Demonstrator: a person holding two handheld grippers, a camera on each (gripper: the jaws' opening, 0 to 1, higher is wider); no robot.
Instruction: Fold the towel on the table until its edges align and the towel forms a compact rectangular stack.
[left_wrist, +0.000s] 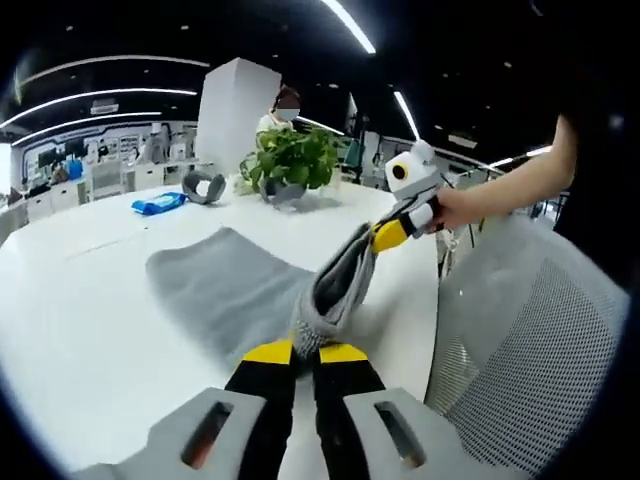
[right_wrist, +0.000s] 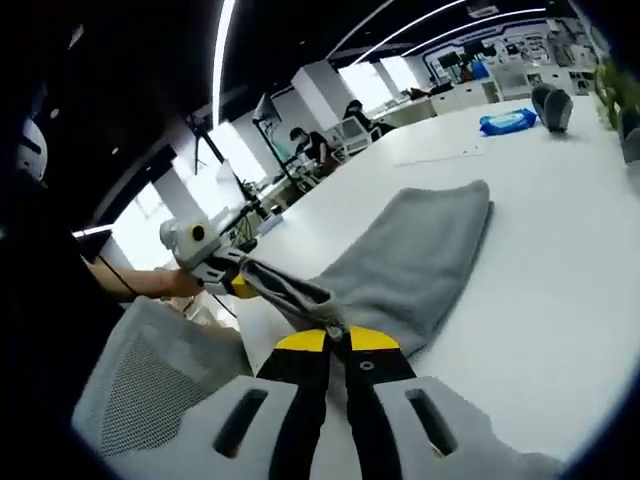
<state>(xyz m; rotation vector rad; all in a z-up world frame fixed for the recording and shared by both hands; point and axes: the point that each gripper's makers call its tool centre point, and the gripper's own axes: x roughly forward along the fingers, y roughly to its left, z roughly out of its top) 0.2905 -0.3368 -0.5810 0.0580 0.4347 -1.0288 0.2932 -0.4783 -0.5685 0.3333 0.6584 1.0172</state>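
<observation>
A white table (left_wrist: 90, 330) in an open office, a grey towel (left_wrist: 225, 285) spread across it.
The left gripper (left_wrist: 305, 350) pinches the towel's near edge; the right gripper (right_wrist: 338, 340) grasps the same lifted edge further along. A mesh chair (left_wrist: 530, 340) stands beside the table.

bright ceiling strips (left_wrist: 350, 25); slight blur; bowed fisheye edges

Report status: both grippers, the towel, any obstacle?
Left hand-held gripper and right hand-held gripper shut on grey towel corners. Near edge lifted, rest flat on white table. Mesh chair close by.
</observation>
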